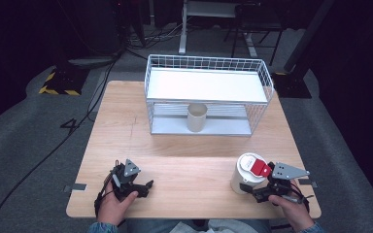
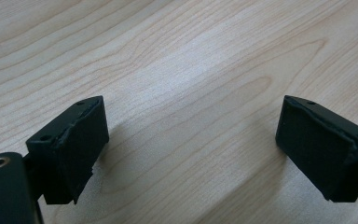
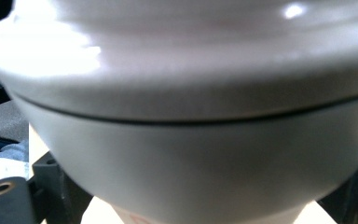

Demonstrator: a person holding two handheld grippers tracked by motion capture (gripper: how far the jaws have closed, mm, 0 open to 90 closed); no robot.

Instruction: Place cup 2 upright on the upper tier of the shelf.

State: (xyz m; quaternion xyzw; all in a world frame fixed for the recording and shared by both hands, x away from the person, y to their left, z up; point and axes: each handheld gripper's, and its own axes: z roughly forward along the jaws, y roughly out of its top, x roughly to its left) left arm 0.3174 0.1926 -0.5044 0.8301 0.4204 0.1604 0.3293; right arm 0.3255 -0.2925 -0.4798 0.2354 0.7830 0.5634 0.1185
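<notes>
While the left gripper (image 1: 143, 186) rests open and empty on the table (image 1: 184, 165), the right gripper (image 1: 252, 190) has its fingers on either side of the upright white canister (image 1: 246, 173) with the red lid tab at the near right edge; whether they press it, I cannot tell.

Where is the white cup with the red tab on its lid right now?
In the high view, the white cup stands near the table's front right corner, between the right tongs' jaws, well in front of the wire basket.
</notes>
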